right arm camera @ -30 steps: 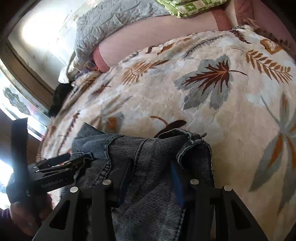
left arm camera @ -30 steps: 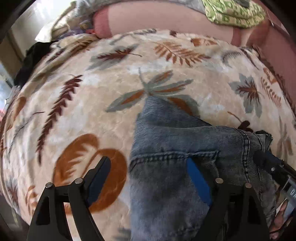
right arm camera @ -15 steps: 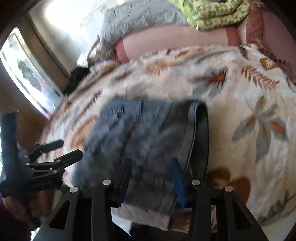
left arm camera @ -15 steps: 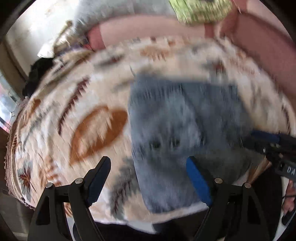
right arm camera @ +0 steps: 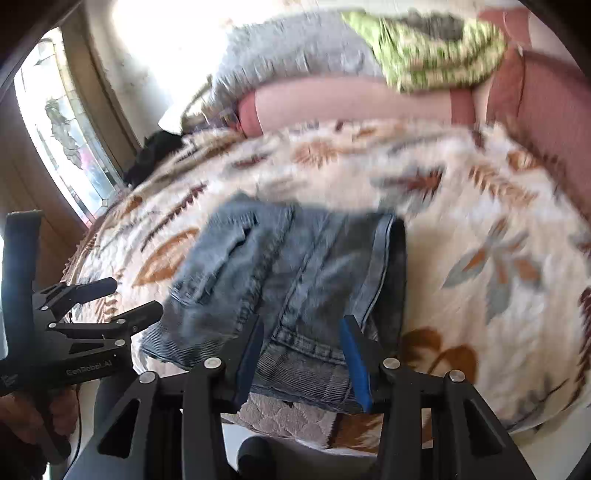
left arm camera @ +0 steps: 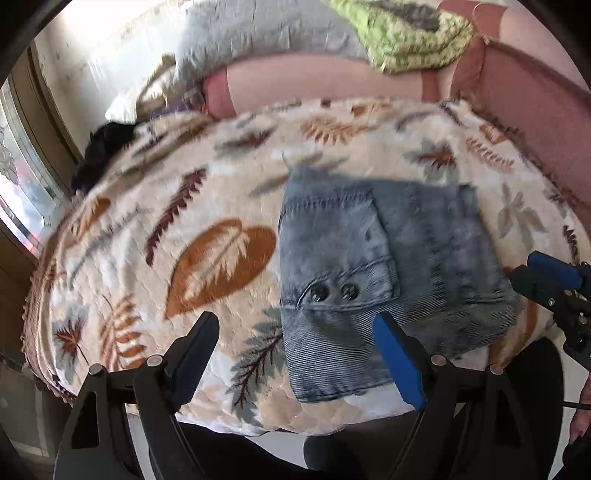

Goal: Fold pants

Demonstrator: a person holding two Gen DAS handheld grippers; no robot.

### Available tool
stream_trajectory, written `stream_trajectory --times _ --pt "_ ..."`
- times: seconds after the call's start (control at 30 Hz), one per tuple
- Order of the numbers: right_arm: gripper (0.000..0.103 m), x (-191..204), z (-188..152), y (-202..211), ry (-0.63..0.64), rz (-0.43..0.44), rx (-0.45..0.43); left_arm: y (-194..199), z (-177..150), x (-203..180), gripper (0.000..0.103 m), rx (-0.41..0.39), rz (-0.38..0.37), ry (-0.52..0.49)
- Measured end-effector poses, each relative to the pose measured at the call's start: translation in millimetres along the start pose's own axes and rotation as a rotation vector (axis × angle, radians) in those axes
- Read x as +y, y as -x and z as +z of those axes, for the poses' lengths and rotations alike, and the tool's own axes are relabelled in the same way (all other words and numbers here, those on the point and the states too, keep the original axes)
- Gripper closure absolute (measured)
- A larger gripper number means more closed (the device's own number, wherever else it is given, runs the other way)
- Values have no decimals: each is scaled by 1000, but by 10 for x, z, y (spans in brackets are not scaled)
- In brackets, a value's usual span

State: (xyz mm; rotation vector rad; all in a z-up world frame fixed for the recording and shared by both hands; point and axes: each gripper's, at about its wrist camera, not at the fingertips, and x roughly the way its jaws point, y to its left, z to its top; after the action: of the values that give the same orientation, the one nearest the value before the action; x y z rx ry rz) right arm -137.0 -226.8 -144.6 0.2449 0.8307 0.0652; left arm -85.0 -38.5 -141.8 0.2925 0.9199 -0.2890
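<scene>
The blue-grey denim pants (left arm camera: pixel 369 266) lie folded in a flat stack on the leaf-print blanket (left arm camera: pixel 207 229), close to the bed's front edge. A buttoned pocket flap faces up. My left gripper (left arm camera: pixel 295 332) hovers above that edge, open wide, with nothing between its blue pads. In the right wrist view the pants (right arm camera: pixel 288 273) lie just beyond my right gripper (right arm camera: pixel 302 328). Its jaws stand apart and hold nothing. Each gripper shows in the other's view: the right gripper (left arm camera: pixel 546 273) beside the pants' right side, the left gripper (right arm camera: pixel 110 299) at their left.
A pink bolster (left arm camera: pixel 314 85), a grey quilt (left arm camera: pixel 258 33) and a green patterned cloth (left arm camera: pixel 406 33) are piled at the bed's far end. Something dark (left arm camera: pixel 107 136) lies at the far left corner by a window (right arm camera: pixel 70 122). A pink padded side (left arm camera: pixel 535 122) borders the right.
Both grippers have drawn back and up from the pants toward the bed's front edge. The denim, close around the fingers before, now lies farther off as a flat folded stack.
</scene>
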Motion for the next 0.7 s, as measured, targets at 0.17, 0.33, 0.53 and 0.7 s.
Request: stream_trajectory --times 0.17,0.33,0.53,0.7 --pt "45 84 96 427 6 -27 -85 395 86 -22 17 -97 69 1" --pt "45 311 133 719 69 -57 -150 657 165 6 17 -163 82 8" --pt "43 441 134 885 103 -61 -193 892 233 -3 16 -216 84 19" --pt "41 483 124 897 118 -83 -215 923 257 19 16 -219 108 38"
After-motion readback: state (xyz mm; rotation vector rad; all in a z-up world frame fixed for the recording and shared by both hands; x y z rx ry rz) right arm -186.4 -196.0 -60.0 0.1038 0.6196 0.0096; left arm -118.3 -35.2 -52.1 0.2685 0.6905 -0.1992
